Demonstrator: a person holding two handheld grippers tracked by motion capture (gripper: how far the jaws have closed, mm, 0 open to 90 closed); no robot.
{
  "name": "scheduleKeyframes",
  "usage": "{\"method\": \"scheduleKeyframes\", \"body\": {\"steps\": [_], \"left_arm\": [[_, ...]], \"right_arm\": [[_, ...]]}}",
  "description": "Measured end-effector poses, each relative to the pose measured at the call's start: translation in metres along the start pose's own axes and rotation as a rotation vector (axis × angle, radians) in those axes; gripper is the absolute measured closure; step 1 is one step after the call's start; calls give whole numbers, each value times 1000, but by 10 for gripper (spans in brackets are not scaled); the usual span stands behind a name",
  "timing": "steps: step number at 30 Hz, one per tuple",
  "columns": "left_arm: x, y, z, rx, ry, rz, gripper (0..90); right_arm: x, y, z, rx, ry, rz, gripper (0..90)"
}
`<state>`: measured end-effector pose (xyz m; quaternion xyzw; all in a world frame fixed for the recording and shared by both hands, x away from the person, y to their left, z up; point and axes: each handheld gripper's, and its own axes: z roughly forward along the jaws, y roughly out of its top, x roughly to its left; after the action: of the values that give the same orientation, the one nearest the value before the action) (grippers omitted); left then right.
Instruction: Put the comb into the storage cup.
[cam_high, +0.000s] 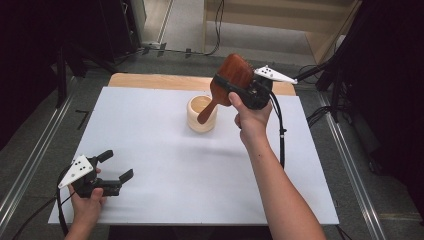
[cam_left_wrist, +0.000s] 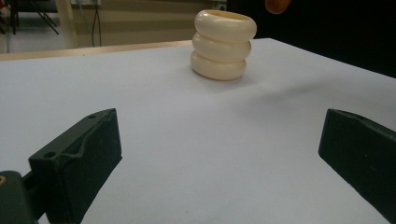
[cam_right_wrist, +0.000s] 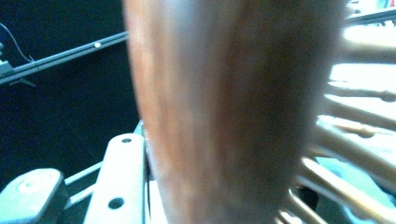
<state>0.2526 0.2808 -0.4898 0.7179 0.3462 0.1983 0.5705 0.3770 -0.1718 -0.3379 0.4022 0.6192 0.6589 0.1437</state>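
A brown wooden hairbrush (cam_high: 231, 76) hangs tilted over the table, head up and handle pointing down toward a cream ribbed cup (cam_high: 202, 113). My right gripper (cam_high: 226, 84) is shut on the brush's head, just above the neck. In the right gripper view the brush's wooden back (cam_right_wrist: 233, 112) sits very close, with its pins sticking out at the right. The handle's tip (cam_left_wrist: 278, 4) hovers above the cup (cam_left_wrist: 223, 44) in the left gripper view. My left gripper (cam_high: 116, 167) rests near the table's front left corner, open with nothing between its jaws.
A white sheet (cam_high: 165, 165) covers the table, with a wooden edge (cam_high: 150, 80) showing at the back. Black cable trails from the right gripper down the forearm. Dark stands and floor cables surround the table.
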Motion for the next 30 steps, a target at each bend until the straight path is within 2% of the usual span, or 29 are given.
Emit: {"method": "scheduleKeyframes", "body": {"steps": [5,17,30], "left_arm": [[0,0,0,-2,-3,2,0],[0,0,0,-3,-6,2,0],[1,0,-1,-6,-10,0,0]], "right_arm": [[-3,7,4,-7,-1,0,522],[-12,10,18,-6,-17,4,522],[-29,1,38,8,-55,0,522]]}}
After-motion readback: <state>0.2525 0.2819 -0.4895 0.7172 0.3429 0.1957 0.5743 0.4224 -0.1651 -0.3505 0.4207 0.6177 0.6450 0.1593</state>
